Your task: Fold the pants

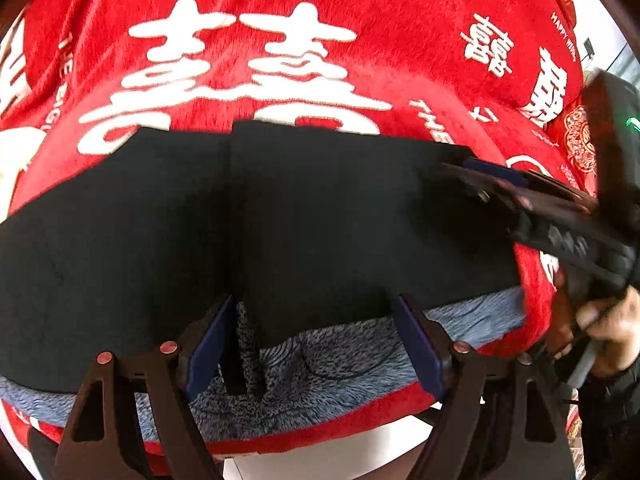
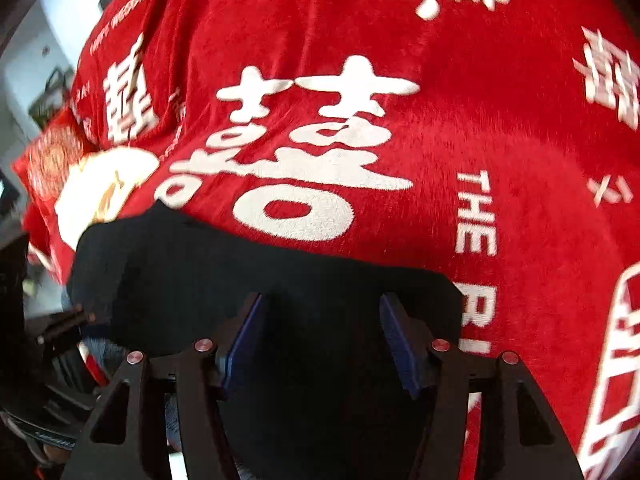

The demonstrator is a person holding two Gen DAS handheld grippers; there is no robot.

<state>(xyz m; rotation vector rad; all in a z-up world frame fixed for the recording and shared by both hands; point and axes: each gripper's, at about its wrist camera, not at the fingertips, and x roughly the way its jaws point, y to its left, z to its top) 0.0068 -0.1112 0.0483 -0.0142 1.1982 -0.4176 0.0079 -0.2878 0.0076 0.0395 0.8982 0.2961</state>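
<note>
Black pants (image 1: 280, 220) lie folded into a wide flat band on a red blanket (image 1: 248, 60) with white characters. Their grey fleece lining (image 1: 328, 360) shows along the near edge. My left gripper (image 1: 316, 340) is open at that near edge, its blue pads either side of the cloth edge and not closed on it. My right gripper (image 1: 476, 168) reaches in from the right in the left wrist view, at the pants' far right corner. In the right wrist view the right gripper (image 2: 324, 340) is open over the black pants (image 2: 240, 280), holding nothing.
The red blanket (image 2: 480, 120) covers the whole work surface and drops off at its near edge. A red patterned cushion (image 2: 48, 160) lies at the blanket's far side. A hand (image 1: 608, 320) holds the right gripper's handle. A room wall shows beyond the blanket.
</note>
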